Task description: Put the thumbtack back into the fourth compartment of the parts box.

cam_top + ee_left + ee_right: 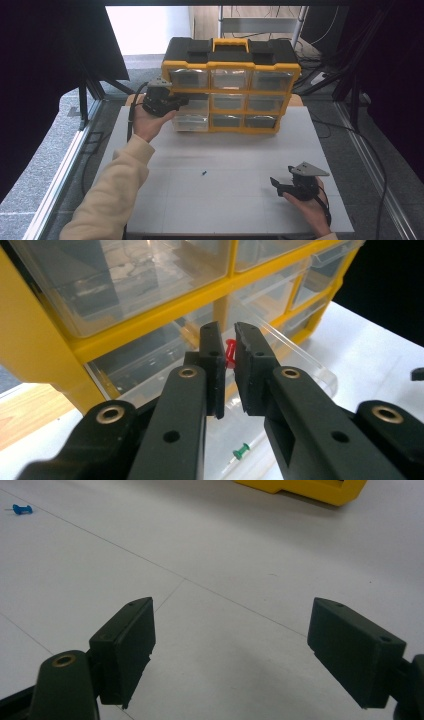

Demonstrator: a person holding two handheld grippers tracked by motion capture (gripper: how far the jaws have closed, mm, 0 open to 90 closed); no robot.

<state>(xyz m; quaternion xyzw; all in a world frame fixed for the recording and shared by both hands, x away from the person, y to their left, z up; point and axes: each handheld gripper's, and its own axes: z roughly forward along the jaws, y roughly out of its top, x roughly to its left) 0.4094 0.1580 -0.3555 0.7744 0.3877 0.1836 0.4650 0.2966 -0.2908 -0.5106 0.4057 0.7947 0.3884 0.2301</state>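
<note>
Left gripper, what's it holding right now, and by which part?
The left gripper pinches a red pushpin by its plastic head, over the open clear drawer. The right gripper holds nothing.

both grippers are chunky black plastic with brass rivets, left gripper point(181, 101) and right gripper point(278, 185) each topped by a grey triangle plate, cream sleeve point(112, 190)

No readable text, label, brand, number or sign anywhere: none on the yellow and black organiser point(231, 65), none on its clear drawers point(125, 275), none on the white table point(225, 200), none on the black gripper bodies, none on the pushpins
</note>
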